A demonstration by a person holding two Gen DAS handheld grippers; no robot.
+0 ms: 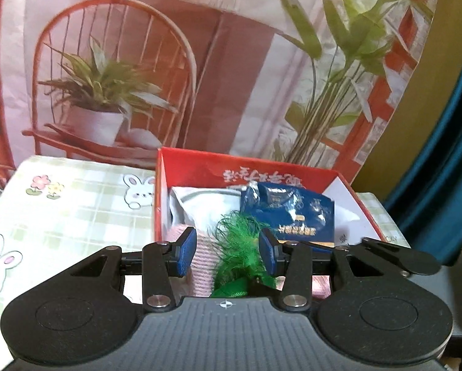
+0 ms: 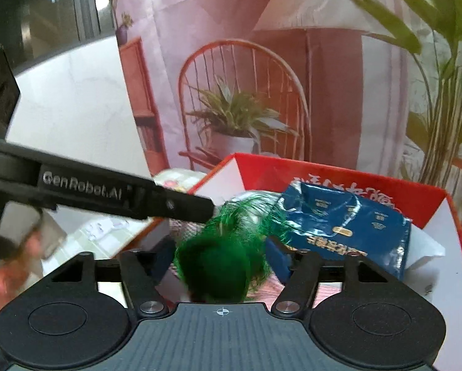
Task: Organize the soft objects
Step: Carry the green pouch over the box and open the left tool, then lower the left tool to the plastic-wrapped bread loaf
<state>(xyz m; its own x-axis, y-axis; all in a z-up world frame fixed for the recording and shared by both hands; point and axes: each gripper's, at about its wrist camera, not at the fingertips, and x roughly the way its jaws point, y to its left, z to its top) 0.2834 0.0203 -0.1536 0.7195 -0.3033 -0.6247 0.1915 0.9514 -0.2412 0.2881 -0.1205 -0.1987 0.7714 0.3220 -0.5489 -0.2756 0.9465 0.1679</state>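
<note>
From the left wrist, the left gripper (image 1: 228, 252) stood spread over the red cardboard box (image 1: 181, 167), green fuzzy tuft (image 1: 240, 247) and ribbed pink cloth (image 1: 203, 266) loose between its pads. From the right wrist, the right gripper (image 2: 220, 262) was spread around that tuft (blurred), beside a glossy blue packet (image 2: 348, 225).

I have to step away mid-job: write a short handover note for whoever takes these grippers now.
Left gripper: jaws apart over the red box, pink cloth and green tuft between them, pads not pressing.
Right gripper: green tuft between its jaws; grip unclear, pads hidden.
Done: blue pack and white item lie in the box.
Left: settle tuft and cloth in the box, then withdraw both grippers.
</note>
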